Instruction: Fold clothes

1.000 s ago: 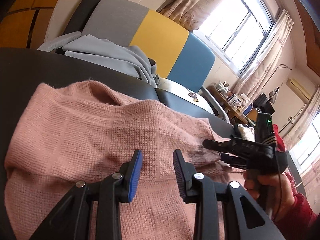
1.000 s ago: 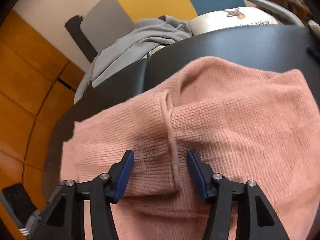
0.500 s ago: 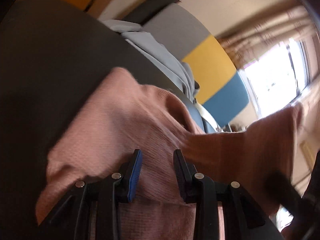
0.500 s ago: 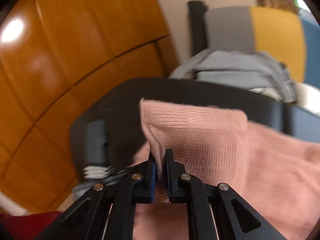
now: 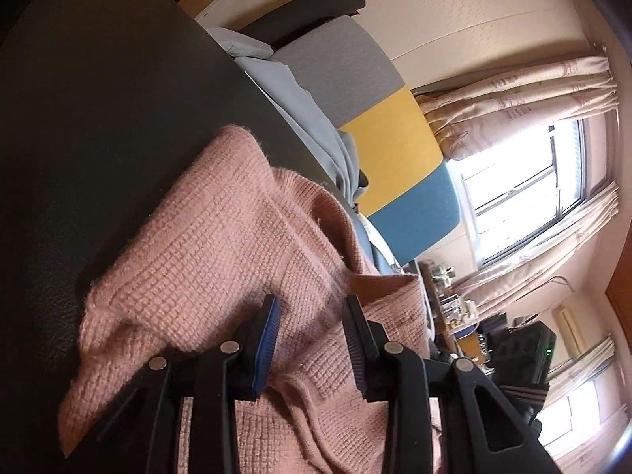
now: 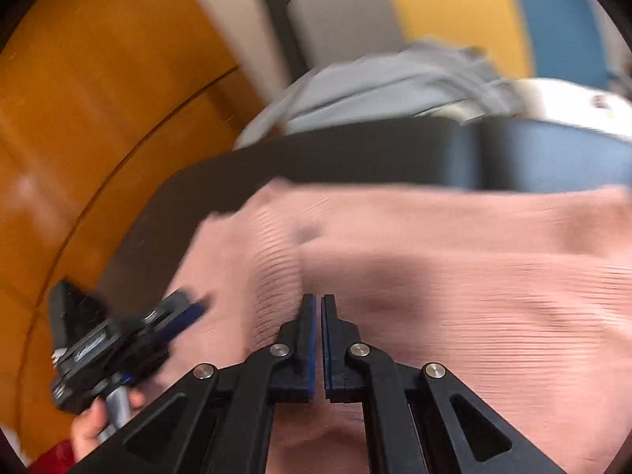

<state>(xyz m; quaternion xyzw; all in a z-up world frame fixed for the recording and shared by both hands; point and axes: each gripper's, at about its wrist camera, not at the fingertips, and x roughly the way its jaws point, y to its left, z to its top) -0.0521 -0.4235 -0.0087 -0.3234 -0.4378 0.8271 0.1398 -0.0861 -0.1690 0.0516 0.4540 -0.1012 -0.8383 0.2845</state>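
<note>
Left wrist view: pink waffle-knit sweater [image 5: 245, 245] heaped on the black leather-look desk [image 5: 98, 118], bunched under and ahead of the left hand-held gripper [image 5: 312, 312], jaws parted with knit lying between them, pads not visibly pressing. Beyond the desk, ahead of the fingers: pale grey garment [image 5: 300, 118] draped on a grey, yellow and blue chair [image 5: 395, 138]. Soft, limp, light, slightly clingy fabric by the look of it; likely to sag and stretch when lifted, so best taken at a doubled edge or hem rather than mid-panel. Right wrist view, blurred: right hand-held gripper [image 6: 318, 304] pinched together, a ridge of pink knit rising right at its tips, apparently nipped, though the blur prevents certainty. Sweater spread ahead and right of it; left hand-held gripper low to its left.
</note>
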